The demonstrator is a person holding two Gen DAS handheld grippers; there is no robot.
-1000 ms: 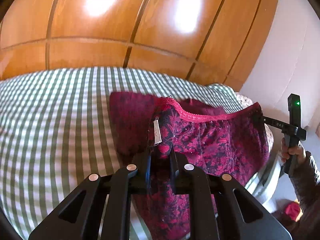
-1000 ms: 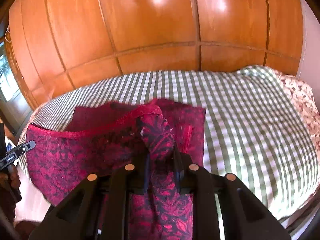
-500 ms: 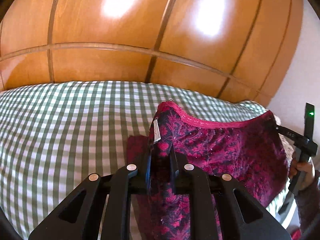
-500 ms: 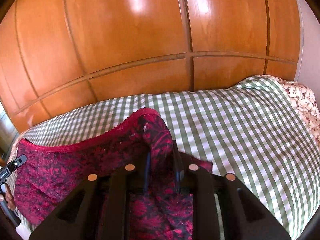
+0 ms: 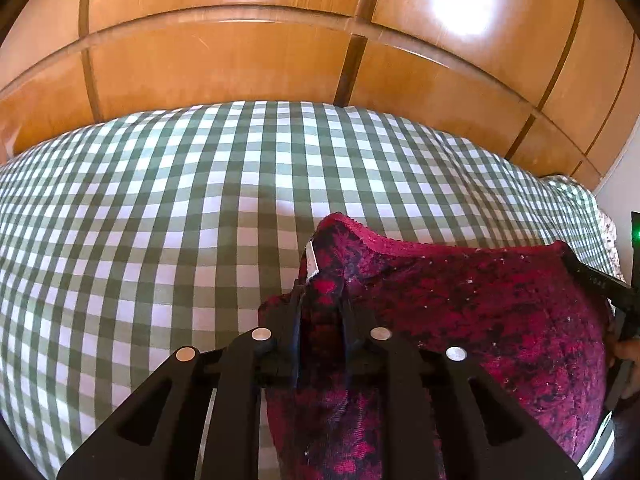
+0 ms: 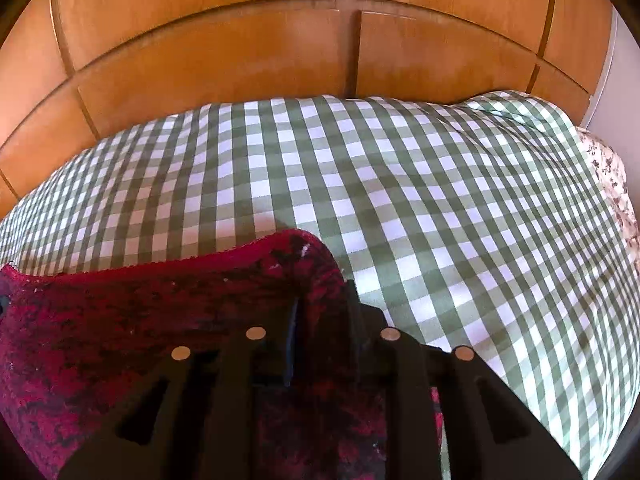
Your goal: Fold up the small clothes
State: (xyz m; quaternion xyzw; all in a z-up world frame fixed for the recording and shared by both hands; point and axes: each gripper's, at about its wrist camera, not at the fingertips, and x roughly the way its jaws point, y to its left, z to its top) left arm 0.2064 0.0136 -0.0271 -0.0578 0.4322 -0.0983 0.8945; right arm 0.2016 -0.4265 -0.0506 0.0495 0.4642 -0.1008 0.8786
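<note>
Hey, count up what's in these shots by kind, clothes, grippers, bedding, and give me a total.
Clothes: 1, the red garment
Grippers: 2, left gripper and right gripper, each shut on the garment, jaws just easing open
Bedding: 2, checked sheet and floral sheet
Total: 5

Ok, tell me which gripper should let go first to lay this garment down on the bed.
Neither clearly. The left gripper and the right gripper each pinch one end of the red garment at its waistband, level over the checked bedspread. Both jaws have just been opening slightly with cloth between them, so release together.
</note>
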